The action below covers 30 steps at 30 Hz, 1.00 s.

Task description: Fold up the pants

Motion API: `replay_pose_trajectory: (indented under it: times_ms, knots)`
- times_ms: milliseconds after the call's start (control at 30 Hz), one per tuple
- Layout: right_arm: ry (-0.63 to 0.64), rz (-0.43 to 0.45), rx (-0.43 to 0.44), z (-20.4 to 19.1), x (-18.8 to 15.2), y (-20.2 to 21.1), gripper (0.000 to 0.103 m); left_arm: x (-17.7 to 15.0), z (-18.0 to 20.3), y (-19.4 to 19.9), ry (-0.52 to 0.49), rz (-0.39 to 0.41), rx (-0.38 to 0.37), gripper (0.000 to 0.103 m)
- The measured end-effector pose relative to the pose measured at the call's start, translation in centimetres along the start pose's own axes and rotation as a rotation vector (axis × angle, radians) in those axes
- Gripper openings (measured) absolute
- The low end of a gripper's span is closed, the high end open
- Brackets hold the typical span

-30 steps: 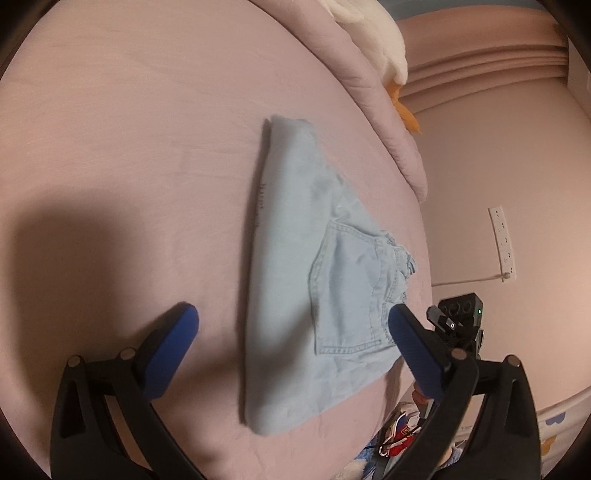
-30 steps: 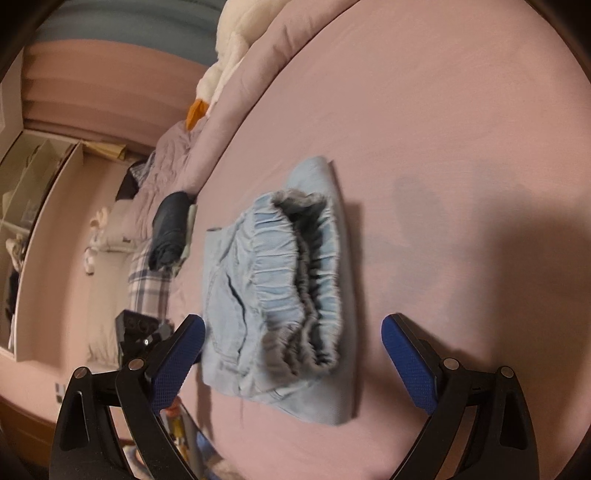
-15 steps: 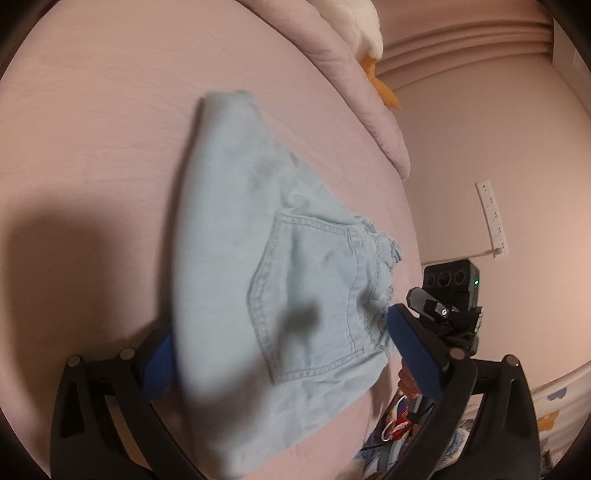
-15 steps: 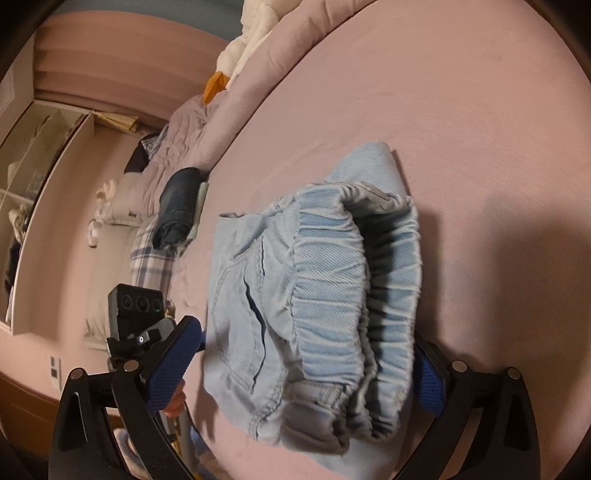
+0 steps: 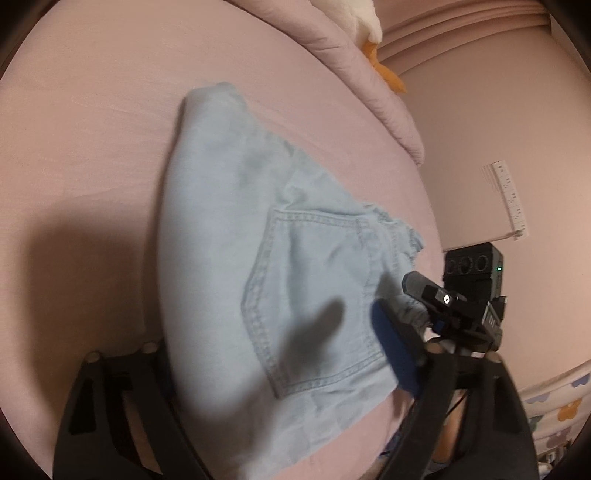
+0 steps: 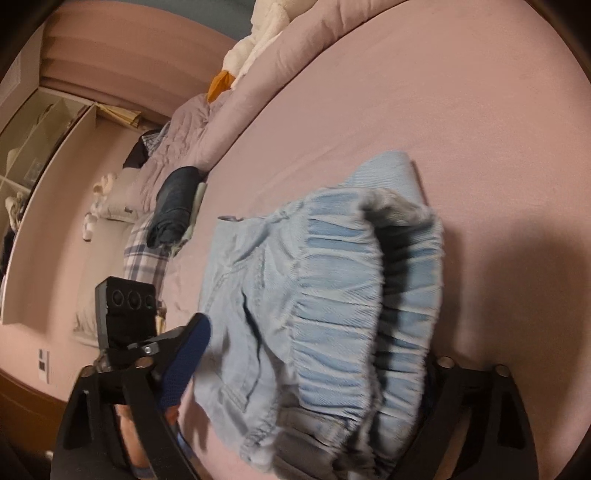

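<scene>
A pair of light blue denim pants [image 5: 258, 266], folded into a thick bundle, lies on a pink bed sheet [image 5: 92, 129] near the bed's near edge. In the left wrist view the bundle shows a stitched back pocket [image 5: 314, 302] facing up, with a rounded fold at its far end. In the right wrist view the gathered elastic waistband [image 6: 343, 295] faces the camera, stacked in ruffled layers.

The left claw [image 5: 280, 373] has its two black arms on either side of the bundle's near end. Its jaws are closing with the denim between them; the blue pad on the right [image 5: 395, 350] lies right at the cloth's edge, while the left pad is hidden under the fabric, so contact there cannot be told.

The right claw [image 6: 314, 373] likewise straddles the waistband end and its jaws are closing around it. Its left blue pad [image 6: 184, 362] sits just beside the denim; the right pad is covered by the ruffled band.

Each view catches the other black device with its camera lenses close by at the bundle's side.

At the far side of the bed lies a pink quilt [image 5: 354, 55] with a white plush toy with an orange beak [image 5: 365, 22] on it. A rolled dark garment [image 6: 173, 206] rests on a plaid cloth [image 6: 144, 254] at the left in the right wrist view.
</scene>
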State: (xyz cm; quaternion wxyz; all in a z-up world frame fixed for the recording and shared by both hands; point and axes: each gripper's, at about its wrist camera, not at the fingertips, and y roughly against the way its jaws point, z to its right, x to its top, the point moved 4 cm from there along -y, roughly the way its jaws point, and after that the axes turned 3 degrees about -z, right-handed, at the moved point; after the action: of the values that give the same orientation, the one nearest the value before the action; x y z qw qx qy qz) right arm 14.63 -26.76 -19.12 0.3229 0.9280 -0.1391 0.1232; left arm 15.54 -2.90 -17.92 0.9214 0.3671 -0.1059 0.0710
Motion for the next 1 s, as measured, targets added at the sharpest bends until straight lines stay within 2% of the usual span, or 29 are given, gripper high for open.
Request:
replay_pose_trajectory:
  times_ms: [100,333,400,600,733,1000]
  knots:
    - [-0.032,0.013,0.001,0.6,-0.1,0.4,0.074,-0.2,-0.3,0.1,0.012,0.004,0.036,0.063]
    - [-0.025,0.035,-0.049,0.0,-0.4,0.1,0.072,-0.1,-0.2,0.0,0.006,0.008,0.103,0.052]
    - [-0.011,0.042,-0.085,-0.4,-0.5,-0.1,0.068,-0.3,0.1,-0.1,-0.022,0.009,0.156,0.045]
    - [0.067,0.062,-0.23,-1.7,-0.7,-0.4,0.058,-0.4,1.1,-0.7,-0.101,0.031,0.273,0.044]
    - [0.108,0.069,-0.3,-2.3,-0.7,-0.7,0.056,-0.2,1.2,-1.2,-0.136,0.042,0.318,0.044]
    - [0.149,0.075,-0.367,-2.5,-0.6,-0.8,0.055,0.2,1.5,-1.8,-0.181,0.052,0.381,0.043]
